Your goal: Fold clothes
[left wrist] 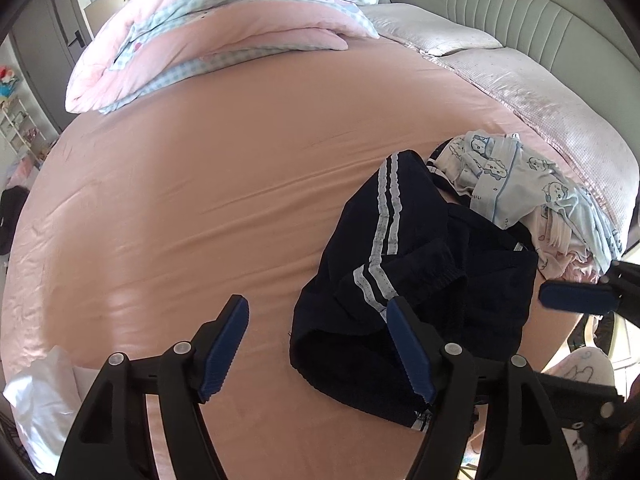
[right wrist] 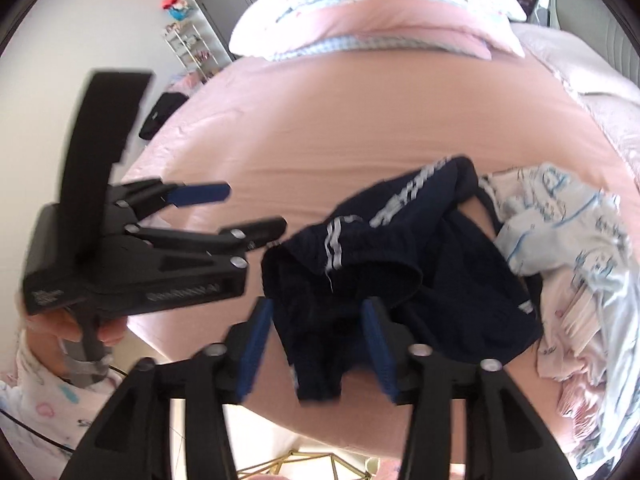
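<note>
- Navy track pants [left wrist: 420, 264] lie crumpled on my pink bedsheet [left wrist: 200, 200].
- Left gripper [left wrist: 320, 344]: jaws wide, right fingertip over the pants' edge.
- Right gripper [right wrist: 318, 344]: jaws wide, straddling the pants' near edge.

Soft matt navy knit trousers [left wrist: 420, 264] on a smooth pink cotton-like sheet [left wrist: 200, 200]; ribbed blue-padded black plastic tongs [left wrist: 320, 344].

Trousers [left wrist: 420, 264] on the bed [left wrist: 224, 184], printed clothes [left wrist: 532, 192] just right (quilt [left wrist: 216, 36] behind).
</note>
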